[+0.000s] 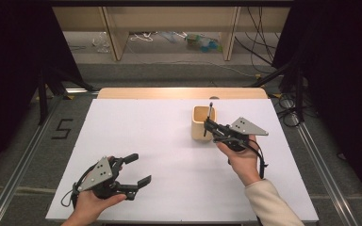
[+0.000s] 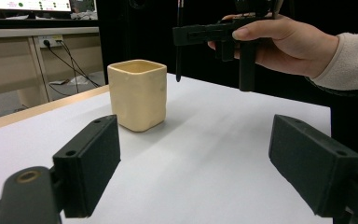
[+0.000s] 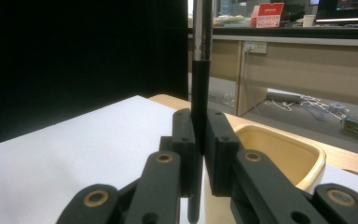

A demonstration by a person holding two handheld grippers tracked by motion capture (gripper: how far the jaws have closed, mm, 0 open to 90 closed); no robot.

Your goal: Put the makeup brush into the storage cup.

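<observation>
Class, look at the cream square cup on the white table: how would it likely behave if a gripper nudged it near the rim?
The cup looks taller than wide, so a high nudge might tip it. It appears empty, so probably light and apt to slide on the smooth table. Its walls look thick and rigid, so it likely keeps its shape.

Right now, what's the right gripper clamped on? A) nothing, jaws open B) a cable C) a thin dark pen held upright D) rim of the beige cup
C: the right gripper has its jaws closed on a thin dark pen that stands upright between them, with the beige cup close beside it on the table; the high view shows the pen hanging at the cup's rim.
</observation>
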